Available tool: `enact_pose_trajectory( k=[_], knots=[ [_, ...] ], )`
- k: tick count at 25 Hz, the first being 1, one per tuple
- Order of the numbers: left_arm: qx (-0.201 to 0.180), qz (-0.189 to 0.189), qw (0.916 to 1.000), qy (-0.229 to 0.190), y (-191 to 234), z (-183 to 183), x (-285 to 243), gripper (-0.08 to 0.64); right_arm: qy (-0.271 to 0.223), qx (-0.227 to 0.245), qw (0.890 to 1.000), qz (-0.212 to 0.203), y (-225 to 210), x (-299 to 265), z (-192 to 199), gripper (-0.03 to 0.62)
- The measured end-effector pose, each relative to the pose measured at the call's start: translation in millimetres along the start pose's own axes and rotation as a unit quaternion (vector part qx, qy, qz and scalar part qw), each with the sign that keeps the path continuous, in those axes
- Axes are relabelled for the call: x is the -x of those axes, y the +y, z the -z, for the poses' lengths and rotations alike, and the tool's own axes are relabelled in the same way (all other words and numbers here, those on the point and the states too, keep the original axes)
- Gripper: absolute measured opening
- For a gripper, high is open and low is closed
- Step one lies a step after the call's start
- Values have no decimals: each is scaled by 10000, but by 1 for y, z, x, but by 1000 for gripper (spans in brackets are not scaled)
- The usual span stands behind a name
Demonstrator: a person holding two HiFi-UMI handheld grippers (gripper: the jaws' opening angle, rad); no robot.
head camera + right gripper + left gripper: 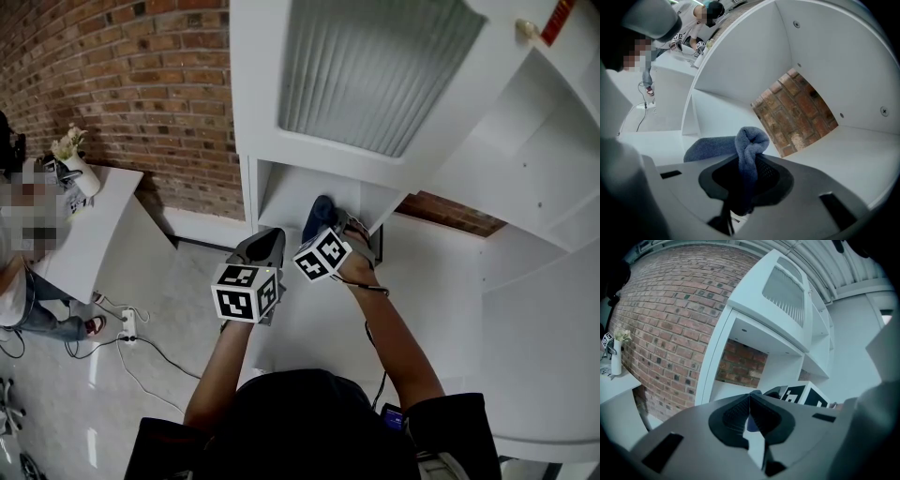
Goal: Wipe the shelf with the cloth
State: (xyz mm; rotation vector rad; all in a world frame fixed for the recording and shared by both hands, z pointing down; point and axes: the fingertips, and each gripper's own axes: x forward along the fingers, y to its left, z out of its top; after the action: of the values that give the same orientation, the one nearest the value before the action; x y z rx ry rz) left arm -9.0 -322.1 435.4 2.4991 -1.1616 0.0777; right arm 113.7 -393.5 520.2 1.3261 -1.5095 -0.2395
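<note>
A vase (84,174) of flowers stands on a white table (89,239) beside the brick wall (141,84).

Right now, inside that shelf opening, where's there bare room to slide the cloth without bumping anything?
The white shelf board is bare from the cloth back to the brick wall; nothing stands on it. The crowded spot is the front edge, where the right gripper, shut on the cloth, and the shut, empty left gripper sit side by side.
</note>
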Motion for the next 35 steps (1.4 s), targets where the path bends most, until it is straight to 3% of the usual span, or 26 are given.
enact_pose_trajectory(
  k=[9,17,28,35],
  knots=[
    [-19,-70,10000,-7,3,-1,7,17,-34,-155,9999,-10,-2,0,1,83],
    [-171,-163,9996,-146,11,-19,20,17,-517,-1100,9921,-296,-12,26,-20,83],
    [-466,-217,9966,-650,20,-71,44,17,-1688,-2275,9573,-575,-30,91,-75,83],
    [-540,-242,9959,-685,24,-71,64,17,-2183,-2835,9312,-694,-31,126,-97,83]
  ],
)
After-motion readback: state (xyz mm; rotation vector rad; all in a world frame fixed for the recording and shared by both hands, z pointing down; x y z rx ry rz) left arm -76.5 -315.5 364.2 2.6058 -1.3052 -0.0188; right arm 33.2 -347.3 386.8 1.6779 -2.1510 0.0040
